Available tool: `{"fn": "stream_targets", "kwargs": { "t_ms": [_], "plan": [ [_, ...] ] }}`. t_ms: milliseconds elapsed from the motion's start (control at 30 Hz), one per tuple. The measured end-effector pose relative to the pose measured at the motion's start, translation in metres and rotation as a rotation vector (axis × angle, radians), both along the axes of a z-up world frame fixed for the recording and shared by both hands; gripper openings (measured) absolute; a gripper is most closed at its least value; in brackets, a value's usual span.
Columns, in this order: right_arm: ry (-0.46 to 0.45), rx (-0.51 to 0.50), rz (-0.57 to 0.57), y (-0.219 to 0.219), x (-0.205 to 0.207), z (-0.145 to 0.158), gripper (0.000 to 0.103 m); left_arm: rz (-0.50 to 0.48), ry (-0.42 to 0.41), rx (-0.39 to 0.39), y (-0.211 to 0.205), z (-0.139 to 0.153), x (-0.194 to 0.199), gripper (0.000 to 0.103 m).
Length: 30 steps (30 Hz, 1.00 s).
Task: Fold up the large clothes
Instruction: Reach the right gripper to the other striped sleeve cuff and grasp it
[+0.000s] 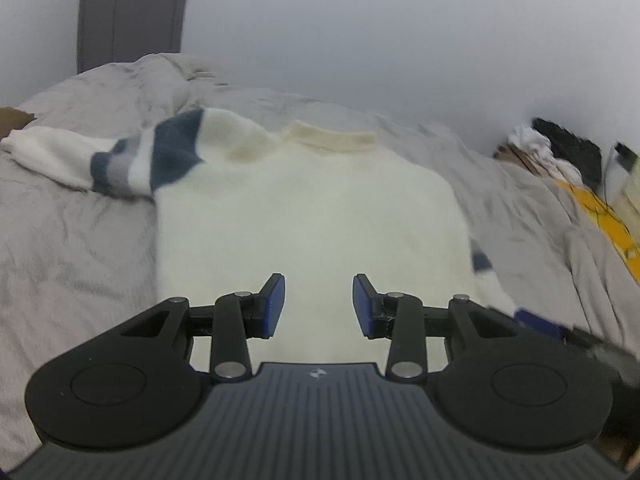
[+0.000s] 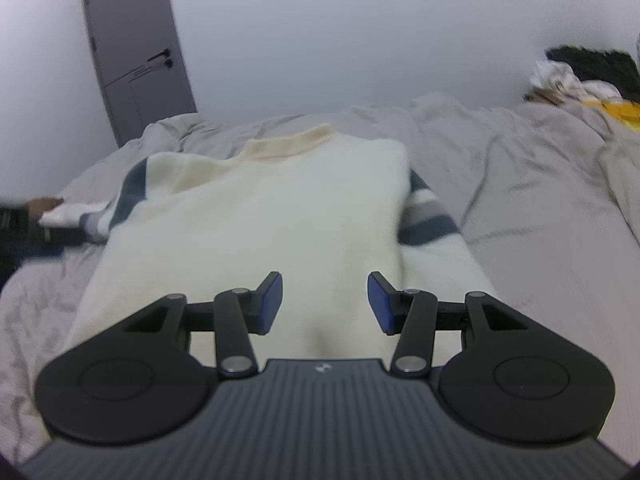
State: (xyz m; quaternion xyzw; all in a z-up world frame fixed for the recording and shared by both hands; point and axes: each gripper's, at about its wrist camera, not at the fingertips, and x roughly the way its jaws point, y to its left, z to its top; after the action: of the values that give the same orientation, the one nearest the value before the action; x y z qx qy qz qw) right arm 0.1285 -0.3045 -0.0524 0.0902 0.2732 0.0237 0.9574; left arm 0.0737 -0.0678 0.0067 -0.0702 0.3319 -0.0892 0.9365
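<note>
Open left gripper (image 1: 319,306) above sweater (image 1: 312,208)

Left gripper (image 1: 319,304) tilted downward, jaws parted with a clear gap, blue pads (image 1: 276,306) facing each other, nothing between them. Right gripper (image 2: 325,303) likewise angled down, jaws apart slightly wider, pads (image 2: 271,303) empty, not pressing anything. A dark blurred piece of the right gripper shows at the right edge of the left wrist view.

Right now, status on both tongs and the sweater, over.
Left tongs open, empty. Right tongs open, empty. Sweater flat on the bed, one striped sleeve spread out sideways. Nothing in the way.
</note>
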Motion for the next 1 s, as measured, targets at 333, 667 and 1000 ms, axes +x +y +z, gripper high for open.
{"fn": "stream_targets", "kwargs": {
  "t_ms": [333, 667, 1000],
  "plan": [
    [0.12, -0.028, -0.164, -0.036, -0.005, -0.015, 0.05, -0.074, -0.024, 0.004, -0.017, -0.039, -0.041, 0.043],
    [0.289, 0.097, -0.381, -0.08, 0.014, -0.046, 0.086, -0.02, -0.007, -0.07, 0.03, -0.057, -0.02, 0.05],
    [0.394, 0.288, -0.422, -0.09, 0.017, -0.072, 0.089, -0.001, 0.019, -0.151, 0.047, -0.065, -0.008, 0.051]
  ]
}}
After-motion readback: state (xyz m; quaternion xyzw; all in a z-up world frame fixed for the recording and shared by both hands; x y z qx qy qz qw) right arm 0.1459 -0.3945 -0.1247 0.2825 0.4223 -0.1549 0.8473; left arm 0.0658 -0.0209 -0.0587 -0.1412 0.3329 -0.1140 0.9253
